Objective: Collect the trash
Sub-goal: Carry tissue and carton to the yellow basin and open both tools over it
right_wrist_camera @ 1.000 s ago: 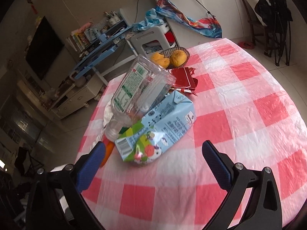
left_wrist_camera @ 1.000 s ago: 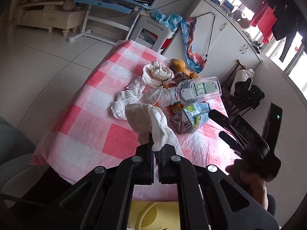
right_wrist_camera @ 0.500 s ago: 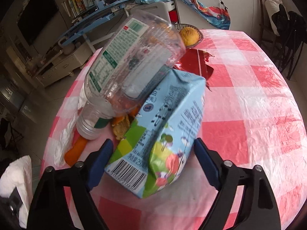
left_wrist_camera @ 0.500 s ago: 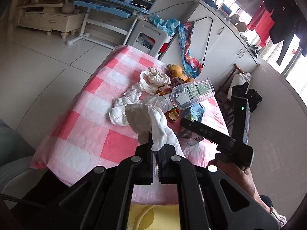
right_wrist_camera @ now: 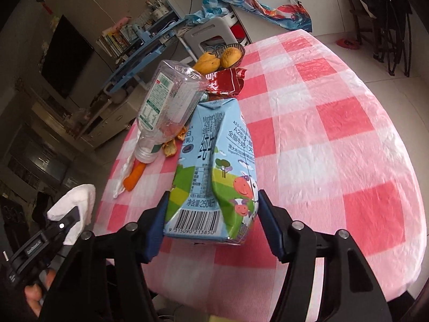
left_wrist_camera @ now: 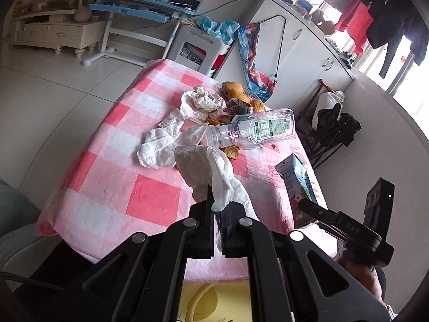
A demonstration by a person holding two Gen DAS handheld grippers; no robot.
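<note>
**Clearing the checked tabletop, one carton and one tissue in hand**

Gripping a crushed blue milk carton (right_wrist_camera: 211, 177) at its barcode end, our right gripper (right_wrist_camera: 211, 214) has its blue-padded jaws pressed against both sides of the box, which sits at the near edge of the pink-and-white checked tabletop (right_wrist_camera: 335, 139). Our left gripper (left_wrist_camera: 218, 214) has its jaws drawn narrow on a crumpled white tissue (left_wrist_camera: 209, 171), which bunches up above the fingertips over the near part of the cloth.

Just beyond the carton we see a clear plastic bottle (right_wrist_camera: 171, 99) with a green label, lying tilted with its neck toward the tabletop's edge. Orange peel (right_wrist_camera: 170, 147) lies under it, beside the carton. A red snack wrapper (right_wrist_camera: 225, 83) lies behind, and farther back a dark wire basket (right_wrist_camera: 238, 48) holds yellow-orange fruit (right_wrist_camera: 230, 56). From the left wrist camera we also make out more crumpled white tissues (left_wrist_camera: 161, 145) spread near the bottle, and a wadded paper (left_wrist_camera: 203, 100) close to the fruit.
</note>
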